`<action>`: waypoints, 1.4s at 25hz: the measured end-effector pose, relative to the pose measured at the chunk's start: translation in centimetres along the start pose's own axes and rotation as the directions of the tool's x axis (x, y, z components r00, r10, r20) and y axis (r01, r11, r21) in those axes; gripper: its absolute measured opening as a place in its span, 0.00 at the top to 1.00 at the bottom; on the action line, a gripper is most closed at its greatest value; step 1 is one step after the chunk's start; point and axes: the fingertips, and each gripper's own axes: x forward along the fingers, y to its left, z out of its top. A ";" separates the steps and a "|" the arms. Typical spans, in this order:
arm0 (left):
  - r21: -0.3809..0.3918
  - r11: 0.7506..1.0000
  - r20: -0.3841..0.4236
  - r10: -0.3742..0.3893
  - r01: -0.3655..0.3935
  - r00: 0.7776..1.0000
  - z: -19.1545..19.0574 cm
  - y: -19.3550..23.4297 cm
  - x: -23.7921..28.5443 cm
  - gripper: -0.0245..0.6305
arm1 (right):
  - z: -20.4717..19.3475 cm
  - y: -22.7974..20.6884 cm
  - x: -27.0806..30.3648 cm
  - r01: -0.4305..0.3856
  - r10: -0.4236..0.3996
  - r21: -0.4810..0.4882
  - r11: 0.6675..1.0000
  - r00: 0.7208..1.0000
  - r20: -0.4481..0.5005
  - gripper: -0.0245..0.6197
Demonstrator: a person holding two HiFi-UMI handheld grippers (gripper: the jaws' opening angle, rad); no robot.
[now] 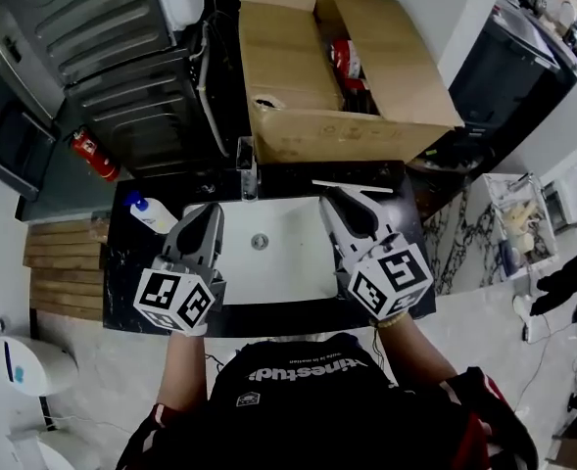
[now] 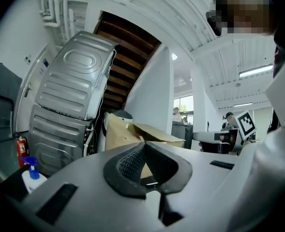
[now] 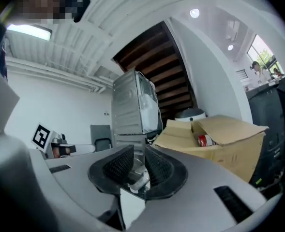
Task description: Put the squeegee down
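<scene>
On the black desk (image 1: 121,282), behind the white basin (image 1: 288,262), a thin pale bar lies flat along the back edge. It reads as the squeegee (image 1: 359,186), though its near end is hidden by the right gripper (image 1: 342,200). Nothing grips it, and it sits clear of both sets of tongs. Both grippers are held level above the basin, side by side and pointing towards the back of the desk. The left gripper (image 1: 210,215) has its tongs together, with the tips meeting in a narrow V in the left gripper view (image 2: 143,146) and nothing between them. The right gripper's tongs stand apart with an open slot between the ribbed pads (image 3: 157,167). Only background shows through the gap, some of it metallic, and nothing is clamped. A chrome tap (image 1: 247,169) stands at the back left of the basin. A spray bottle (image 1: 149,213) with a blue top lies on the left end of the desk. Behind the desk is a large open cardboard box (image 1: 298,67) with a red can (image 1: 345,57) inside. Left of the box are grey ribbed metal appliances (image 1: 102,37), and a red fire extinguisher (image 1: 94,155) is near them.
</scene>
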 end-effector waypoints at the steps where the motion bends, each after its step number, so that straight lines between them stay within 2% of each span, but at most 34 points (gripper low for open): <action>1: 0.017 1.000 0.002 -0.004 0.004 1.000 0.7 0.1 -0.6 0.94 | 1.0 1.2 -0.2 -0.027 0.028 -0.014 1.000 0.999 0.022 0.83; 2: 0.036 0.999 0.002 -0.006 0.006 1.000 1.3 0.2 -1.0 0.94 | 1.8 2.3 -0.4 -0.054 0.056 -0.027 0.998 0.998 0.042 0.88; 4: 0.062 0.998 0.002 -0.007 0.007 1.000 2.1 0.3 -1.4 0.94 | 2.8 3.7 -0.5 -0.094 0.097 -0.046 0.995 0.993 0.069 0.90; 10: 0.067 0.998 0.025 -0.011 0.009 1.000 3.5 0.4 -2.0 0.94 | 3.0 4.8 0.0 -0.130 0.130 0.003 0.991 0.989 0.067 0.90; 18: 0.065 0.997 0.044 -0.034 0.031 0.998 4.0 -0.3 -2.3 0.94 | 2.1 5.2 0.2 -0.137 0.135 0.045 0.990 0.990 0.047 0.90; 24: 0.062 0.997 0.032 -0.036 0.034 0.999 3.7 -0.6 -2.0 0.94 | 1.4 5.8 0.4 -0.147 0.147 0.009 0.989 0.989 0.015 0.90; 35: 0.039 0.999 0.036 -0.021 0.019 0.999 3.7 -0.4 -1.9 0.94 | 1.3 5.4 0.0 -0.146 0.145 0.015 0.989 0.989 0.011 0.90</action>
